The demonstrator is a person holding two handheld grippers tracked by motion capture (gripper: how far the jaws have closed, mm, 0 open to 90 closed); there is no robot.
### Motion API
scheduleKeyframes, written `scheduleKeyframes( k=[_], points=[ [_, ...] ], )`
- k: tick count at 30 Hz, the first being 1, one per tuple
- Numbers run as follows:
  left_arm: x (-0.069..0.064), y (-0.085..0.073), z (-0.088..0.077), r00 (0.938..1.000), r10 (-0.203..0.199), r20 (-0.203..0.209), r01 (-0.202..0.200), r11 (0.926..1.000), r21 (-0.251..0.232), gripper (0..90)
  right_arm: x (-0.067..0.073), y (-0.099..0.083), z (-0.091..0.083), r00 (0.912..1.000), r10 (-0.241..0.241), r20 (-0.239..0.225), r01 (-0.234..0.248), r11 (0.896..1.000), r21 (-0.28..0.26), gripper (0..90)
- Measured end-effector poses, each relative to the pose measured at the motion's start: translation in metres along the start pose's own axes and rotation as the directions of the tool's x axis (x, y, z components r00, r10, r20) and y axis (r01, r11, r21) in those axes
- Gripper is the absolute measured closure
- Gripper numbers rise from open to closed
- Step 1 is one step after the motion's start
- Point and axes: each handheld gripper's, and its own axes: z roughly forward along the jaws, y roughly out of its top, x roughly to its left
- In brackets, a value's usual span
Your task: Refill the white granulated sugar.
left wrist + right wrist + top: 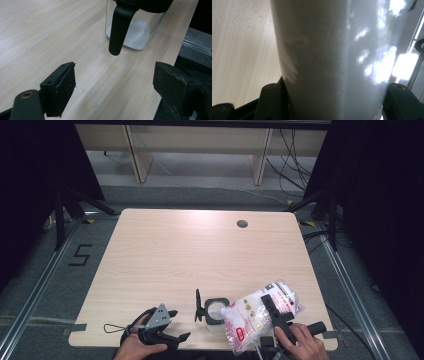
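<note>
- Right gripper (274,316) was clamped on the bag (252,317): in the right gripper view both black jaws sat tight against the sides of the white, powder-filled plastic (329,62), with no gap visible.
- In the high view we saw the bag tilted, its lower corner toward the person and its printed red-and-white top end pointing away to the right of the gripper. Whether it rested on the table (190,255) or hung above it, we could not tell.
- The bag's left edge lay just beside the jar (216,312), right next to its open mouth; we could not confirm contact.
- Left gripper (170,327) was released, nothing between the jaws. In the left gripper view they stood wide apart over bare table (50,37).
- From the left gripper, the jar (136,30) sat straight ahead and near: clear square glass, black rim, a layer of white powder in the bottom.
- The jar's black hinged lid (199,306) stood flipped up on the side facing the left gripper; its latch (119,30) hung down in front of the glass.
- Both grippers were at the near table edge, left gripper well apart from the bag, the jar between them.
- A small wire loop (113,327) lay on the table left of the left gripper.
</note>
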Motion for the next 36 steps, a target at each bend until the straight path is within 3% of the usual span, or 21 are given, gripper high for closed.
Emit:
scheduleKeyframes(
  k=[5, 6, 7, 13, 14, 15, 17, 19, 24, 25, 26, 27, 30, 31, 36],
  points=[
    [0.0014, 0.0003, -0.0004, 0.9998, 0.022, 0.002, -0.022, 0.9998, -0.003, 17.7, -0.0004, -0.0003, 0.0003, 0.9999, -0.007, -0.008, 0.007, 1.000, 0.002, 43.0],
    [0.0003, -0.0001, 0.0002, 1.0000, -0.001, 0.001, 0.001, 1.0000, -0.005, 17.8, -0.0003, -0.0004, 0.0003, 0.9999, -0.006, -0.009, 0.006, 1.000, 0.003, 43.0],
    [0.0016, 0.0002, -0.0009, 0.9995, 0.032, 0.000, -0.032, 0.9994, 0.008, 17.8, -0.0001, -0.0007, 0.0007, 0.9999, -0.009, -0.010, 0.009, 1.000, 0.004, 43.0],
    [0.0004, -0.0003, -0.0001, 1.0000, 0.006, 0.000, -0.006, 1.0000, -0.003, 17.8, 0.0004, -0.0011, 0.0002, 0.9999, -0.001, -0.015, 0.002, 1.000, 0.013, 43.0],
    [0.0022, -0.0003, -0.0008, 0.9989, 0.046, 0.001, -0.046, 0.9989, 0.003, 17.7, 0.0003, -0.0012, 0.0002, 0.9999, -0.002, -0.013, 0.002, 1.000, 0.013, 43.0],
    [-0.0001, -0.0017, 0.0000, 1.0000, 0.008, 0.001, -0.008, 1.0000, -0.002, 17.8, 0.0002, -0.0012, 0.0003, 0.9999, -0.006, -0.012, 0.006, 1.000, 0.012, 43.0],
    [0.0014, -0.0003, -0.0006, 0.9997, 0.024, 0.001, -0.024, 0.9997, 0.001, 17.8, 0.0003, -0.0014, 0.0001, 0.9999, -0.008, -0.008, 0.008, 1.000, 0.012, 43.0],
    [0.0001, -0.0006, -0.0002, 1.0000, 0.002, 0.000, -0.002, 1.0000, -0.002, 17.8, 0.0002, -0.0014, 0.0002, 0.9999, -0.015, -0.006, 0.015, 1.000, 0.009, 43.0],
    [0.0008, -0.0003, -0.0003, 0.9999, 0.014, 0.002, -0.014, 0.9999, -0.002, 17.7, 0.0006, -0.0010, 0.0013, 0.9999, -0.016, -0.005, 0.016, 1.000, 0.002, 43.0],
    [0.0002, -0.0005, -0.0001, 1.0000, 0.001, 0.001, -0.001, 1.0000, -0.001, 17.7, 0.0005, -0.0010, 0.0013, 0.9999, -0.016, -0.005, 0.016, 1.000, 0.000, 43.0],
    [0.0012, -0.0009, -0.0007, 0.9996, 0.029, -0.001, -0.029, 0.9996, 0.003, 17.7, -0.0007, -0.0006, 0.0010, 0.9997, -0.026, 0.001, 0.026, 1.000, -0.002, 43.0],
    [-0.0001, -0.0019, -0.0001, 1.0000, 0.009, 0.002, -0.009, 1.0000, -0.001, 17.7, -0.0010, -0.0004, 0.0009, 0.9996, -0.029, 0.000, 0.029, 1.000, -0.001, 43.0],
    [0.0017, -0.0007, -0.0008, 0.9995, 0.031, 0.000, -0.031, 0.9995, 0.000, 17.8, -0.0010, -0.0004, 0.0007, 0.9995, -0.031, 0.002, 0.031, 1.000, -0.001, 43.0],
    [-0.0002, -0.0013, 0.0001, 1.0000, -0.001, -0.002, 0.001, 1.0000, -0.006, 17.8, -0.0011, -0.0006, 0.0008, 0.9995, -0.033, 0.002, 0.033, 0.999, -0.001, 43.0],
    [0.0005, -0.0013, -0.0010, 0.9998, 0.018, -0.001, -0.018, 0.9998, 0.005, 17.8, -0.0010, -0.0006, 0.0004, 0.9992, -0.037, 0.016, 0.037, 0.999, -0.006, 43.0]
  ],
)
